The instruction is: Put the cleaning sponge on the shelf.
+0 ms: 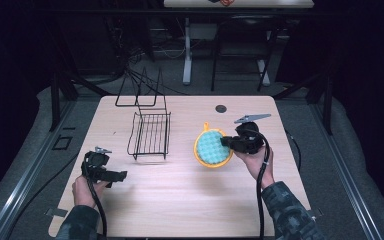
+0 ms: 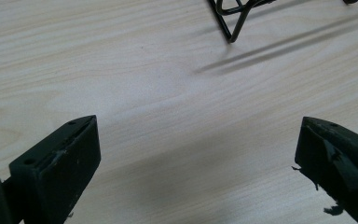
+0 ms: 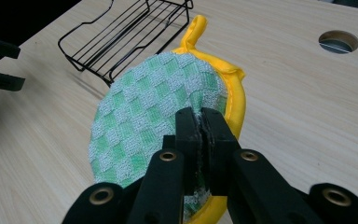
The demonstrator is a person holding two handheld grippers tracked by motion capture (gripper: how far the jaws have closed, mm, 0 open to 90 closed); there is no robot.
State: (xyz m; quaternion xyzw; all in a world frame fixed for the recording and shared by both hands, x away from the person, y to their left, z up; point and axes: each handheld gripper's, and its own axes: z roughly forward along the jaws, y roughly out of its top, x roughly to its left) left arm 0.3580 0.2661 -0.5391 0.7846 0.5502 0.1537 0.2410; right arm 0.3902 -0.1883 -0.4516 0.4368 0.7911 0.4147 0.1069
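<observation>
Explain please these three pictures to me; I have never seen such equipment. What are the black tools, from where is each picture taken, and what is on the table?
A person sits at a light wooden table and holds a black two-jaw gripper in each hand. The high view looks down from above. The other two views come from cameras riding on the grippers. The left gripper is open over bare wood. The right gripper is shut on the edge of a round green-checked cloth pad with yellow trim, lifting that edge. A black wire rack stands nearby.
</observation>
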